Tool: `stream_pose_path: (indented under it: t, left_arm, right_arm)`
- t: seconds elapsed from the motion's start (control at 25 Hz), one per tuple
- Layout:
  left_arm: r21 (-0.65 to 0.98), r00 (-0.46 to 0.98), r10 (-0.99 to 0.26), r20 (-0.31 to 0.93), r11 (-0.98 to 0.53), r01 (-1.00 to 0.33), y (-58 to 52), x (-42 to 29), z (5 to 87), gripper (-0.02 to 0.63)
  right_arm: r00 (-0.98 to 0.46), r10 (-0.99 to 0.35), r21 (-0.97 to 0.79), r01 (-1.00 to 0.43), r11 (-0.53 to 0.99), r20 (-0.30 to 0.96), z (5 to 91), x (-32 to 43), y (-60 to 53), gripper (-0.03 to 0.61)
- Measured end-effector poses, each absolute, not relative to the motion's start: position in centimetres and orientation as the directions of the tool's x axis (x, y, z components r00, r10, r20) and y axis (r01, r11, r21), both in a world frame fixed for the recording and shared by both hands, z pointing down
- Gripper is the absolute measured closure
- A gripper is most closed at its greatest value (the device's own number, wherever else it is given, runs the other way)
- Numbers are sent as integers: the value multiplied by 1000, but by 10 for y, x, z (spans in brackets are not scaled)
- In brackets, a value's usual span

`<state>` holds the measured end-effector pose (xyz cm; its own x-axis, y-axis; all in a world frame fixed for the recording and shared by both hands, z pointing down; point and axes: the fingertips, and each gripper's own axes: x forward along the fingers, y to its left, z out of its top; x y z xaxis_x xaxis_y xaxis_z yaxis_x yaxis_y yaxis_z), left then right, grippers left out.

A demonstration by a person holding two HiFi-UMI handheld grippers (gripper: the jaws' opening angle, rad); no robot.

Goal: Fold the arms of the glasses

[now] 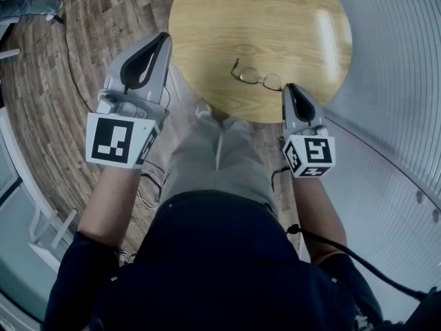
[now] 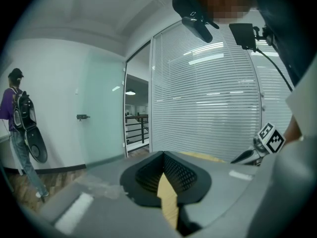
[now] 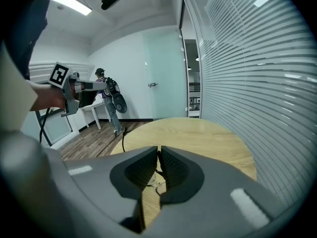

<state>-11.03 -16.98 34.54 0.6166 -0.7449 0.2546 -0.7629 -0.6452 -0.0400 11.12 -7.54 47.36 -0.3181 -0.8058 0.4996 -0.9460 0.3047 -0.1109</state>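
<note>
The glasses (image 1: pixel 256 78) lie on the round wooden table (image 1: pixel 275 19), close to the edge nearest the person and a little right of its middle. They have a thin dark wire frame with clear lenses, through which the wood grain shows. The two lenses sit side by side, joined by a slim bridge. At the left end, one thin arm stands out from the frame and angles away across the tabletop, so that arm is not folded. The other end of the frame lies just beside the right gripper (image 1: pixel 293 88), and the arm there cannot be made out. That gripper points down at the table edge with its tip next to the right lens; whether it touches the frame cannot be told from the head view. In the right gripper view its two dark ribbed pads are pressed almost together with only a hairline slit between them. Nothing is caught in it, and a bit of the wire frame shows on the wood below the jaws. The left gripper (image 1: pixel 162 38) is held off the table's left side, above the plank floor (image 1: pixel 89 33) and well apart from the glasses. In its own view its jaws meet at the tip, clenched on nothing, and face a wall of white blinds (image 2: pixel 208 108). A person with a backpack (image 2: pixel 20 128) stands far off at the left.
</note>
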Motion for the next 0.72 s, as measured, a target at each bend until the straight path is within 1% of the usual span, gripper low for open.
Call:
stream_pose_path:
  t: [0.72]
  left_arm:
    - [-15,600,-753,269,-626,-779,-185,-135,349,611]
  right_arm:
    - [-344,-768,-105,-933,344,540,478,86,-100,549]
